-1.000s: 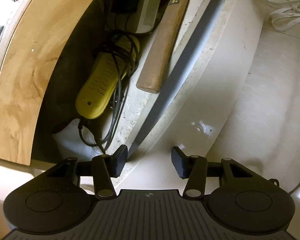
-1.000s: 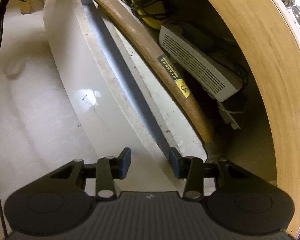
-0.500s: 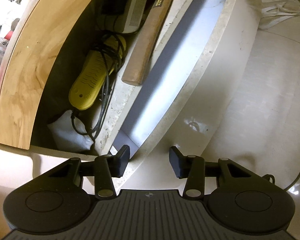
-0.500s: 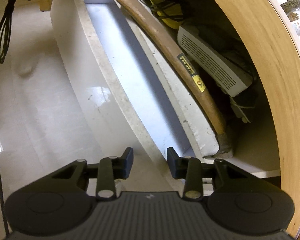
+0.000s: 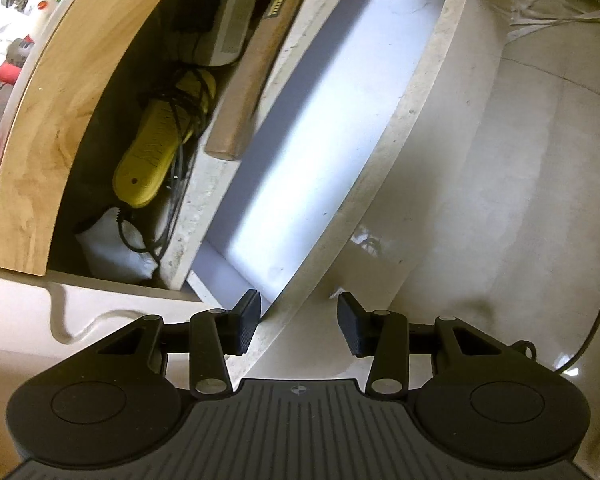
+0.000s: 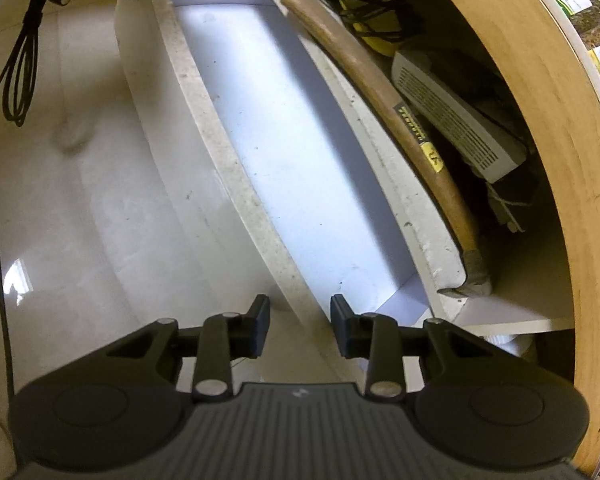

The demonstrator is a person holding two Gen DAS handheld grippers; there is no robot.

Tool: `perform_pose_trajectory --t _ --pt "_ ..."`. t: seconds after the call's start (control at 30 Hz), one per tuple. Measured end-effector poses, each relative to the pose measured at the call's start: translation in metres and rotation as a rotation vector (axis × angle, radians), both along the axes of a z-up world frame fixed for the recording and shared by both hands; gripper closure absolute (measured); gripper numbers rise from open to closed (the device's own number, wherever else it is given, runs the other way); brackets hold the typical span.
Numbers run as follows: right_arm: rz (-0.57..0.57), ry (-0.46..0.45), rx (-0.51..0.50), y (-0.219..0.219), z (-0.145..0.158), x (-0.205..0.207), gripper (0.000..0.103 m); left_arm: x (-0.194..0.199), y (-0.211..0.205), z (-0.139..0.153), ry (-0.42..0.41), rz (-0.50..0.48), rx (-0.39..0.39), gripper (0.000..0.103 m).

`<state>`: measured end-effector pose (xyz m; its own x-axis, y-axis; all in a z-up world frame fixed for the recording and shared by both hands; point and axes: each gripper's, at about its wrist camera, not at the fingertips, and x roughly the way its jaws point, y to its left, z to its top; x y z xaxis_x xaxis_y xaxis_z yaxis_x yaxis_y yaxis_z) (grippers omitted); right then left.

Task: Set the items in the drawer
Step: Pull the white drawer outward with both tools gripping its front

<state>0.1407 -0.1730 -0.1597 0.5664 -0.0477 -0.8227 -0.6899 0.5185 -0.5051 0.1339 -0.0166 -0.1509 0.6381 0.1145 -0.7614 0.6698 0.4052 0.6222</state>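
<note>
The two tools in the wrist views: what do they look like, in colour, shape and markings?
Both look alike. The left tool and the right tool are matte black, each with two flat rectangular fingers on pivoting link bars with silver pins. Behind sit two round black discs beside a grey ribbed plate that bears a small round mark. The right tool's pads look slightly bluish. No cables or sleeves show on them.

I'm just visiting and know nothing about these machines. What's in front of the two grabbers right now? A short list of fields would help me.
drawer: pulled open, white bottom bare where it shows
drawer front panel: straddled by both grippers
left gripper: open, holding nothing
right gripper: open, holding nothing
shelf behind drawer: hammer, yellow device with black cord, white vented box
items in drawer: none visible
</note>
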Motion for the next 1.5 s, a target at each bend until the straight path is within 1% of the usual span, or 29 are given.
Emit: perform_pose_trajectory --t 0.13,0.23,0.57,0.73,0.8,0.87,1.5 --pt "0.015 0.031 -0.005 0.001 0.000 -0.008 0.069 -0.009 -0.003 0.000 0.024 -0.011 0.002 0.066" --pt "0.021 0.051 -0.001 0.002 0.001 -0.014 0.070 -0.013 -0.004 0.000 0.034 -0.011 0.009 0.066" --pt "0.023 0.125 0.013 0.004 0.007 -0.027 0.072 -0.033 -0.001 0.004 0.105 -0.010 0.001 0.067" --pt "0.032 0.177 0.014 0.006 0.008 -0.034 0.073 -0.041 -0.001 0.004 0.157 -0.010 -0.013 0.067" --pt "0.043 0.199 0.012 0.008 0.008 -0.038 0.074 -0.044 -0.002 0.002 0.146 -0.016 0.002 0.067" --pt "0.044 0.190 0.003 0.010 0.007 -0.040 0.074 -0.046 -0.003 0.002 0.138 -0.018 0.011 0.067" --pt "0.032 0.193 0.016 0.006 0.010 -0.037 0.074 -0.041 -0.002 0.007 0.149 0.000 -0.010 0.067"
